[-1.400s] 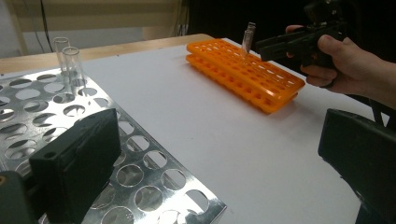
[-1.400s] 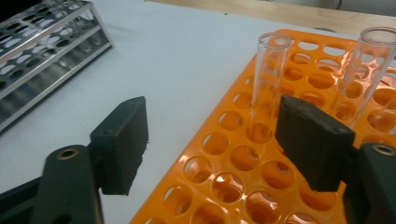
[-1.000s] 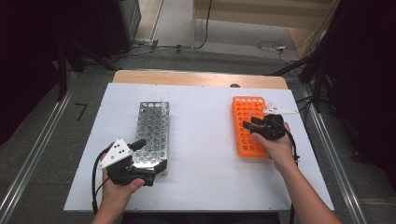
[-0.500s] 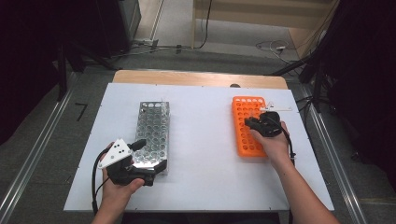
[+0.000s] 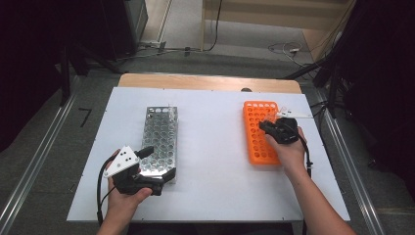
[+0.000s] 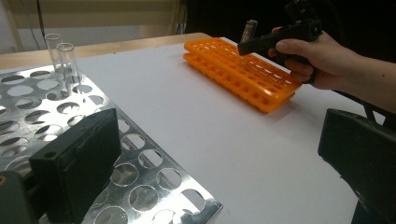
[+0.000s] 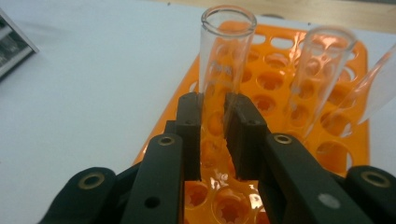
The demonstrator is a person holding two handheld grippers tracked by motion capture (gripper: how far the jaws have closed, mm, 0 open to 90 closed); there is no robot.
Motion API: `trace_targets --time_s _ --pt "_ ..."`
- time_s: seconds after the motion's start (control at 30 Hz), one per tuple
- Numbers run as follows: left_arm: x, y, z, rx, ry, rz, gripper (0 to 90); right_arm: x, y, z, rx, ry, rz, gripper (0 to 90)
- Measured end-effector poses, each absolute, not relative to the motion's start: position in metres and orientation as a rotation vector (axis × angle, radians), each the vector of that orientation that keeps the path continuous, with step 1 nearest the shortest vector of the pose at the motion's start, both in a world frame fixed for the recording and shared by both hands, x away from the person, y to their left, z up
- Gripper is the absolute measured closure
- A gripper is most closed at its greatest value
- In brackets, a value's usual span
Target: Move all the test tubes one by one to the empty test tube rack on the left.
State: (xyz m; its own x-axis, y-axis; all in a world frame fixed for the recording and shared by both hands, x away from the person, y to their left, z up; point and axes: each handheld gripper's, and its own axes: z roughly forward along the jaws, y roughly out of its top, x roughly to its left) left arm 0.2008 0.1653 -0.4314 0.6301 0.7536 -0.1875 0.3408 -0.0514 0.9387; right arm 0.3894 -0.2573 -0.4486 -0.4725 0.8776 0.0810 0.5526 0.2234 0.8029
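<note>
Right gripper (image 7: 213, 135), jaws having just closed onto a glass test tube (image 7: 223, 70) in the orange rack (image 5: 259, 134) near the table's right edge; left gripper (image 6: 210, 172) jaws apart, apparently straddling the metal rack's (image 5: 159, 139) near corner. A tilted lift could jam or crack the tube.

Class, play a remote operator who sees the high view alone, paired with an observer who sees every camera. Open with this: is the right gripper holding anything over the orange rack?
Observer: Yes. The right gripper has just been closing its jaws and is shut on a clear test tube, upright at the orange rack.
Operator: Any other tubes near it?
Observer: Two more tubes stand beside it in that rack, and the outer one leans.
Operator: And the left gripper?
Observer: The left gripper is open, with one jaw over the metal rack and the other over the table.
</note>
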Motion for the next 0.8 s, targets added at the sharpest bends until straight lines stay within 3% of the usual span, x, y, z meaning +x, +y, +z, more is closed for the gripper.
trace_targets --time_s 0.8 --pt "0.200 0.160 -0.431 1.665 0.903 0.434 0.0 0.339 -0.258 -0.417 1.144 2.104 1.346 73.8"
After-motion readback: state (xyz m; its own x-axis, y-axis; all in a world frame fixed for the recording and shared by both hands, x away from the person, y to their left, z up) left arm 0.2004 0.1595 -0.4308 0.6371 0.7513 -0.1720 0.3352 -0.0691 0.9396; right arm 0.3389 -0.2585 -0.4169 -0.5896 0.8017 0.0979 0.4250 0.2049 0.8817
